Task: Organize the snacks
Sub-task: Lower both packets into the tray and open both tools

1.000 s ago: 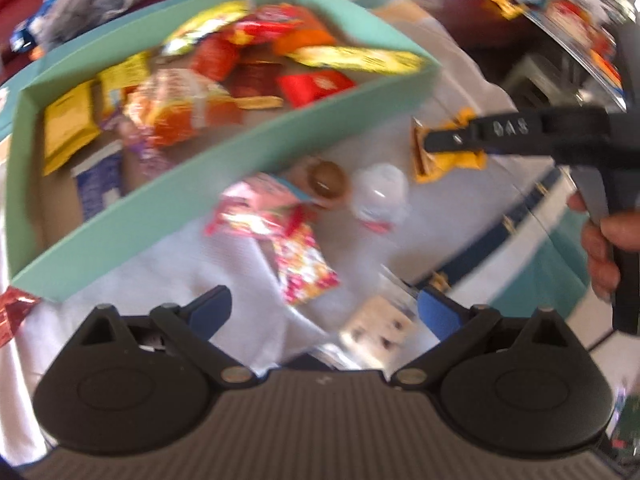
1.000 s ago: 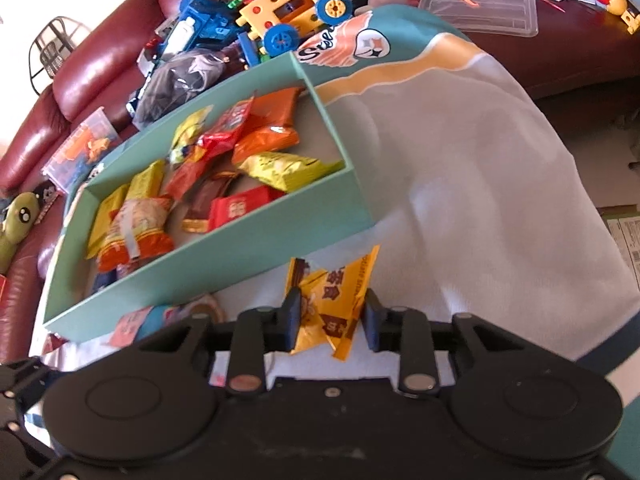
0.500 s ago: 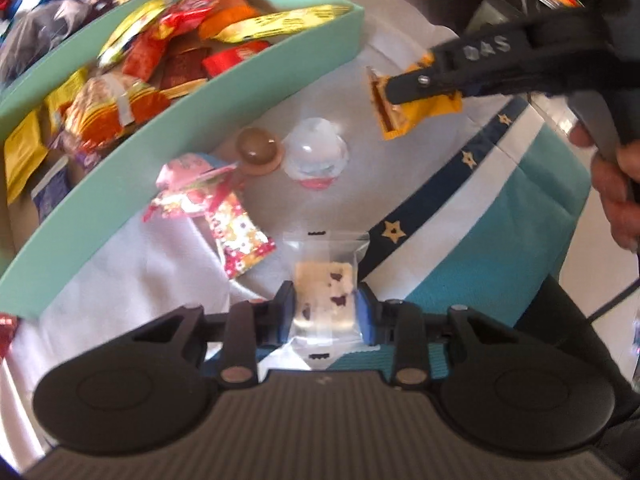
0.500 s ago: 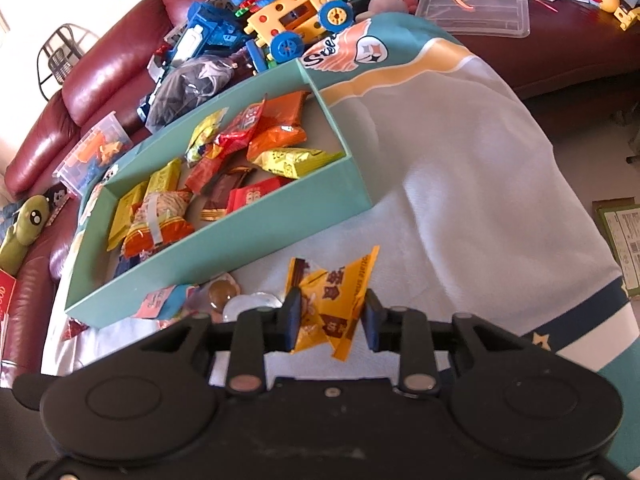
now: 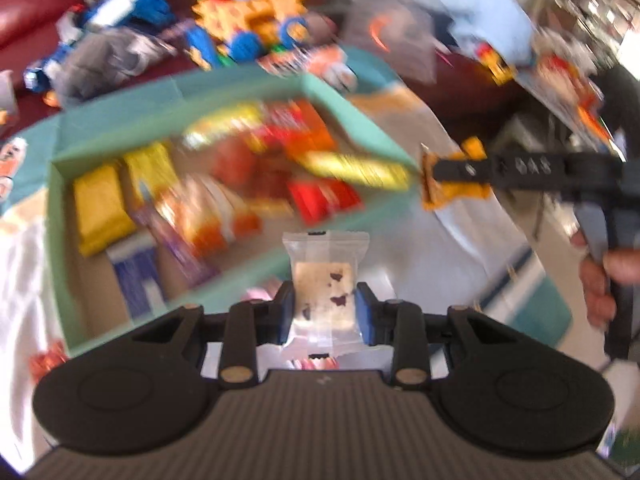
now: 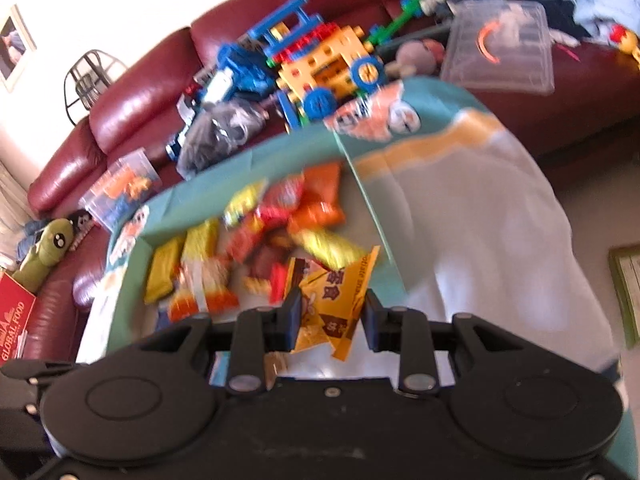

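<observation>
The teal box (image 5: 192, 92) sits open on the pale cloth (image 6: 492, 216), a shallow cardboard tray with straight walls. Inside it lie crinkly foil snack packs: two flat yellow packets (image 5: 100, 208) by the left wall, red and orange wrappers (image 6: 312, 208) heaped in the middle, a long yellow one (image 5: 356, 170) toward the right end, a blue-and-white pack (image 5: 134, 276) in the near corner.

My left gripper (image 5: 324, 312) is clenched on a clear plastic packet (image 5: 324, 280), a pale square bar with dark flecks showing through it; I hold it up in front of the box's near wall. My jaws closed on it within the last second. My right gripper (image 6: 331, 320) grips an orange wrapper (image 6: 332, 300) with brown panels, creased and angular, at the box's right end.

Both views are smeared by motion, so no print on the boxed packs can be read. My own housing hides the cloth below the box. Beyond, toy bricks (image 6: 320, 68) and a clear lidded tub (image 6: 500, 52) rest on a glossy maroon sofa (image 6: 132, 100).
</observation>
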### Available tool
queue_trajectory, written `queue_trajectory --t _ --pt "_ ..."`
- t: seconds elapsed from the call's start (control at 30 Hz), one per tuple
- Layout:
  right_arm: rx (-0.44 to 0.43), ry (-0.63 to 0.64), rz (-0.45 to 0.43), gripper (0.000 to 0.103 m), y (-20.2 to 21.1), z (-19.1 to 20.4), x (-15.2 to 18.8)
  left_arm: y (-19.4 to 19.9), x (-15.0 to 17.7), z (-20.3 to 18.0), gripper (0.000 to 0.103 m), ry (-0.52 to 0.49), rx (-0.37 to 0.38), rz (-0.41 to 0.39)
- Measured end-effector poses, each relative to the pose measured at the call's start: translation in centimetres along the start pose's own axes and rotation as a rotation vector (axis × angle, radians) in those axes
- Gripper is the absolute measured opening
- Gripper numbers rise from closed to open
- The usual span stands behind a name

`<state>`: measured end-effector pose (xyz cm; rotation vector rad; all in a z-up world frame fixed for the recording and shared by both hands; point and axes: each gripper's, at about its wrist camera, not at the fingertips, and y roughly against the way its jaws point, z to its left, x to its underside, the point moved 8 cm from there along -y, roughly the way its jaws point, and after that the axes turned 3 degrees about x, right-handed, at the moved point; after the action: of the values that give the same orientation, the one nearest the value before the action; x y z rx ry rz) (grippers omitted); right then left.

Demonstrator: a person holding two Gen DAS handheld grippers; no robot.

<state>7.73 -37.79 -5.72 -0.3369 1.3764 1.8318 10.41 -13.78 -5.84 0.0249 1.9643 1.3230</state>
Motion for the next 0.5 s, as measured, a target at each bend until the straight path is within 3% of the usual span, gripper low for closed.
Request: queue_trajectory --t 0.2,0.5 --pt "0.010 0.002 -0.038 0.030 -2.5 0.9 -4.9 -1.7 -4.9 2.7 0.031 0.072 -0.040 -0.039" --pt "0.042 0.039 -0.015 0.030 -6.7 1.3 -7.2 -5.6 -7.0 3.4 0.031 0.095 -0.042 -0.009"
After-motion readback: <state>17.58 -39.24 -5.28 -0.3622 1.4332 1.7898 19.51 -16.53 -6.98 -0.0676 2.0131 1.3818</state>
